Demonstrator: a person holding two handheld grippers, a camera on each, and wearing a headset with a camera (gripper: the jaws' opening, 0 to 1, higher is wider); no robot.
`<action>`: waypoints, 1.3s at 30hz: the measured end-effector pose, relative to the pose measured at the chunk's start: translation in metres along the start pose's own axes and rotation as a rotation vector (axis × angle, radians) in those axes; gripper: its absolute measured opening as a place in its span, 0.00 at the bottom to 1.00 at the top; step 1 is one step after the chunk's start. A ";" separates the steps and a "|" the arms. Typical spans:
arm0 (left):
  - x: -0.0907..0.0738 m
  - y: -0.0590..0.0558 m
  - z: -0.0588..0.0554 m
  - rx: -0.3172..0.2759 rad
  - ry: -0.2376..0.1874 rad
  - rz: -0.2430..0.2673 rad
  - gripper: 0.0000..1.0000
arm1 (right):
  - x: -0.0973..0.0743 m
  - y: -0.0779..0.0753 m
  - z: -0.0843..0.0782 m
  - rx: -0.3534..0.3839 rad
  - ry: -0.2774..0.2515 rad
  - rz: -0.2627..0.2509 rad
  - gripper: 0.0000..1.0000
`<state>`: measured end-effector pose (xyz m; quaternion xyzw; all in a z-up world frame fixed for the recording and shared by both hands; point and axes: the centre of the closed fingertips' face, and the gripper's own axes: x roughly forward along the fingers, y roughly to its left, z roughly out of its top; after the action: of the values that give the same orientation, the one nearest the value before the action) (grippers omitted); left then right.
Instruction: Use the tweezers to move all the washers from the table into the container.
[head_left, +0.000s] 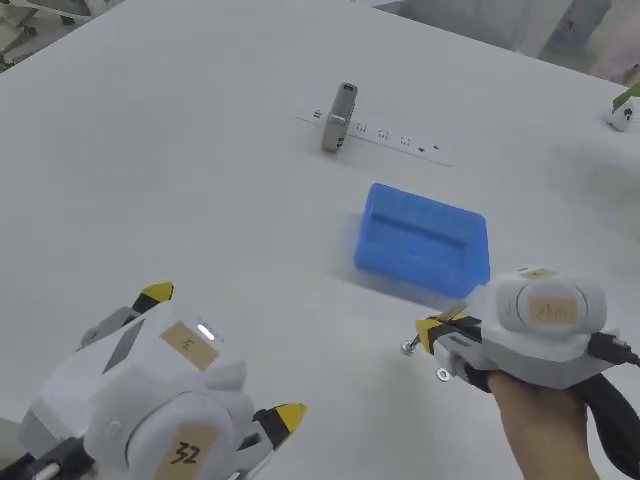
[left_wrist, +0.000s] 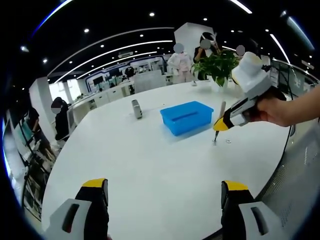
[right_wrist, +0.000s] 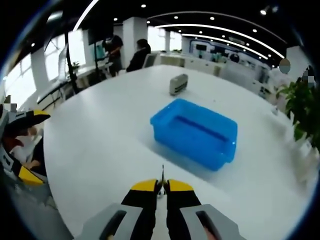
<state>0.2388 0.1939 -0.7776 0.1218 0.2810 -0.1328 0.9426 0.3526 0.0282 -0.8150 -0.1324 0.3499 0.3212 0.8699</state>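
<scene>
My right gripper (head_left: 440, 328) is shut on thin metal tweezers (head_left: 422, 338) just in front of the blue container (head_left: 425, 240). The tweezers' tips point down at the table by the container's near side. One small washer (head_left: 443, 375) lies on the table beside the tips; in the left gripper view this washer (left_wrist: 228, 141) sits just right of the tweezers (left_wrist: 216, 135). In the right gripper view the tweezers (right_wrist: 162, 175) stick out between the shut jaws toward the container (right_wrist: 195, 131). My left gripper (head_left: 222, 352) hovers open and empty at the near left.
A small grey device (head_left: 340, 115) stands on a flat white strip (head_left: 385, 135) beyond the container. The round white table (left_wrist: 150, 150) has wide bare room on the left. Potted plants (left_wrist: 220, 65) and several people stand beyond the far edge.
</scene>
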 end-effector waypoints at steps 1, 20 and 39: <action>0.000 0.000 0.000 -0.001 -0.002 0.001 0.96 | -0.003 -0.001 0.003 0.007 -0.007 0.001 0.02; -0.001 0.001 0.001 -0.005 -0.004 0.002 0.96 | -0.045 -0.031 0.090 -0.016 -0.194 -0.051 0.02; 0.000 0.002 -0.001 -0.006 0.007 0.006 0.96 | 0.007 -0.075 0.130 0.038 -0.234 -0.112 0.02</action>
<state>0.2386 0.1958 -0.7783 0.1201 0.2846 -0.1287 0.9424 0.4734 0.0343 -0.7259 -0.0969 0.2444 0.2786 0.9237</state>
